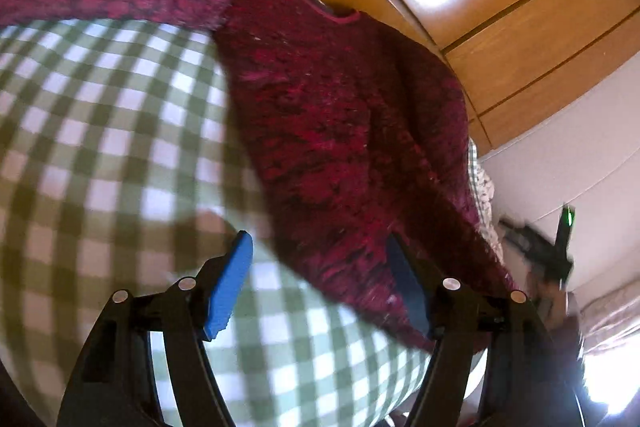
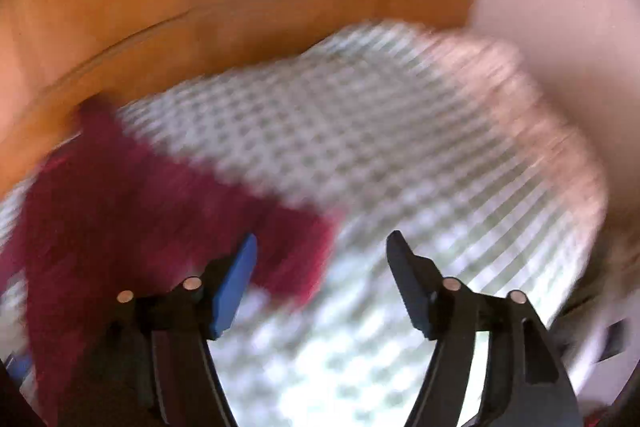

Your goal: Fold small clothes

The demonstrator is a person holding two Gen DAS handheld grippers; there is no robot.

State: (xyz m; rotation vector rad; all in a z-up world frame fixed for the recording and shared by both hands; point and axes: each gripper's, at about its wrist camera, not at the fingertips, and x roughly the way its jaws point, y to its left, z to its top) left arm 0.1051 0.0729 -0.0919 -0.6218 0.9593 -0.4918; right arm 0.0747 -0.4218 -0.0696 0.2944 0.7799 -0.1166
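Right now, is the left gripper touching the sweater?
Cannot tell. In the left wrist view the open left gripper has one finger overlapping the sweater hem on the checked cloth, but blur hides any contact or gap.

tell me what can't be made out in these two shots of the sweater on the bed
- Sweater, left wrist view: the hem passes behind the left gripper; one sleeve runs off the left edge, the other is not visible.
- Sweater, right wrist view: motion blur wipes out its outline and knit, so which part this is cannot be told.
- Checked cover, right wrist view: blurred.
- Right gripper, left wrist view: small and smeared at the edge, so its jaws are unreadable there.
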